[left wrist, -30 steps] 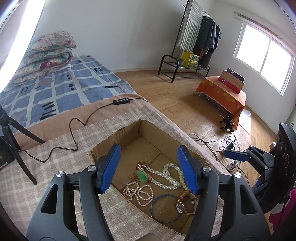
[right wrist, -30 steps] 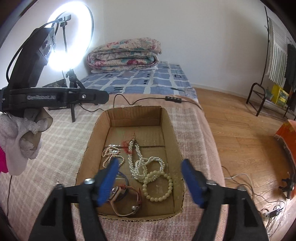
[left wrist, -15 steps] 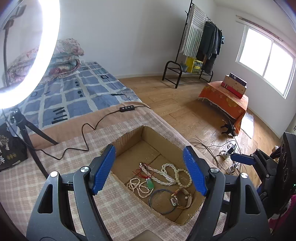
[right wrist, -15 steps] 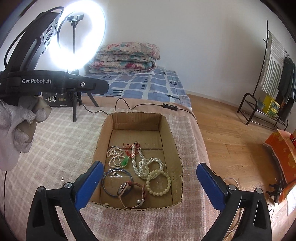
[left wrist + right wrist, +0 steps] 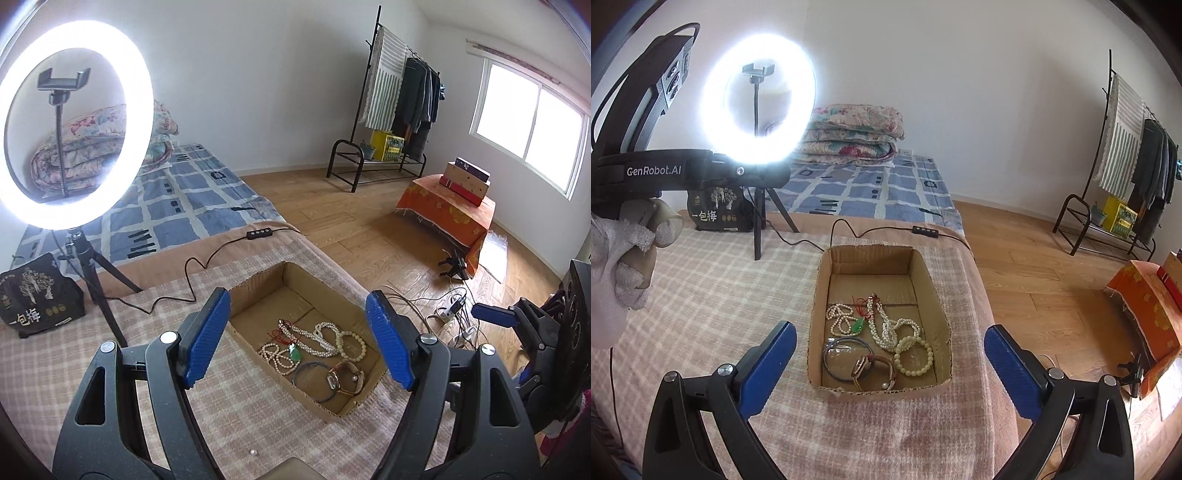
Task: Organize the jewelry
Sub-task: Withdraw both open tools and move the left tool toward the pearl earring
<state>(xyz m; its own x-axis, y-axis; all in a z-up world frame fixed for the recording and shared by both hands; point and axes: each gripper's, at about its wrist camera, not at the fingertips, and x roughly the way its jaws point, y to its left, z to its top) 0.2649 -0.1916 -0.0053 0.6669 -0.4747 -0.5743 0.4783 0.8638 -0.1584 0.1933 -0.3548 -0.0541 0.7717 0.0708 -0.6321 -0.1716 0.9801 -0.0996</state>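
Both claws released, empty, above a box of jewelry.

Left gripper spread wide with nothing between the pads; right gripper spread wider yet, likewise empty, both hanging well above the cardboard box on the checked blanket. Inside, all bunched at the near end: pearl necklace, smaller pearl strand with green pendant, bead bracelet, blue bangle, watch. Strands touching and possibly tangled with a red cord, hard to tell at this size. Risk from here: closing on one pearl strand and dragging its neighbour along, or snagging the cord. Also a tiny pale speck, perhaps a loose bead, on the blanket outside the box, easily missed.
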